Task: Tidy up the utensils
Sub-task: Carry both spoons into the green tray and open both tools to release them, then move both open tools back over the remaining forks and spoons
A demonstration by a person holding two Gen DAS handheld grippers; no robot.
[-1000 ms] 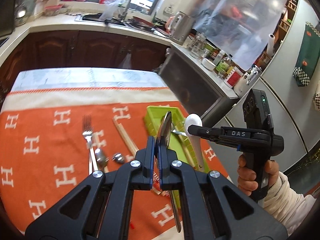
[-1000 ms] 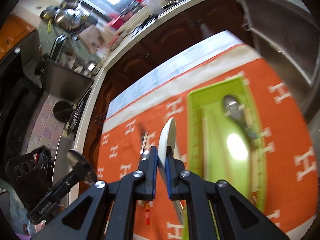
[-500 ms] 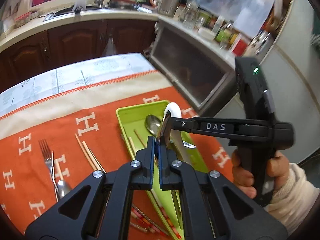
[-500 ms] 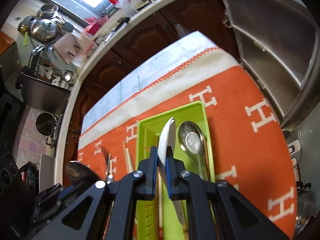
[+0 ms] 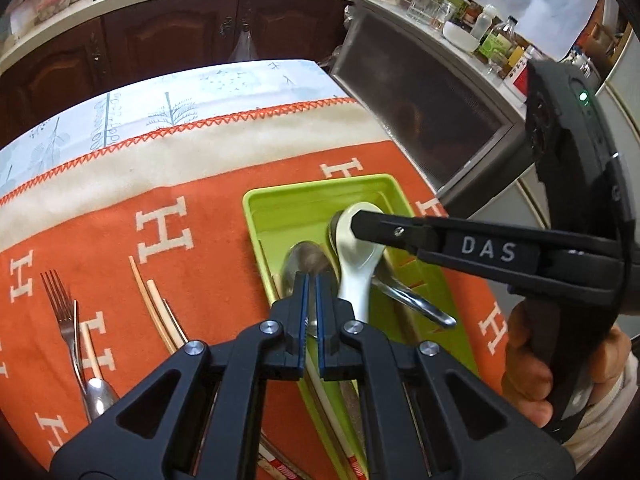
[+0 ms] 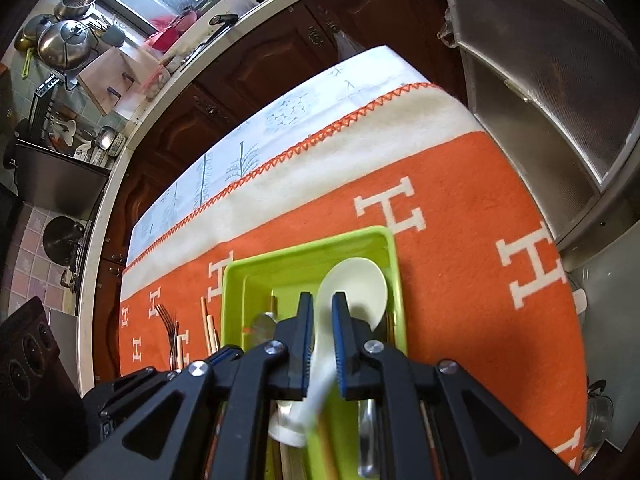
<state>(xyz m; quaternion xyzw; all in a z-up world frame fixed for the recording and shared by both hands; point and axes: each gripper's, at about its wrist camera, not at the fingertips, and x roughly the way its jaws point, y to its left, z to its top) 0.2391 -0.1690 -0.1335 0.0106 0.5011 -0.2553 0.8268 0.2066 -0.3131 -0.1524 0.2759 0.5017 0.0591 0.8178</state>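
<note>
White spoon [image 6: 352,280] between opening right fingers [image 6: 338,336], left fingers [image 5: 303,312] pinching steel spoon [image 5: 306,264]

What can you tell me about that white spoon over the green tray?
The white spoon looks like glossy ceramic, a soup spoon with a deep rounded bowl and a short curved handle. It lies over the right side of the green tray, its bowl toward the far end, resting on a metal spoon. Its handle runs between the fingers of the right gripper, whose jaws are opening around it.

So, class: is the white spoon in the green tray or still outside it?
In: the white spoon lies over the green tray, between the right gripper's opening jaws.
</note>
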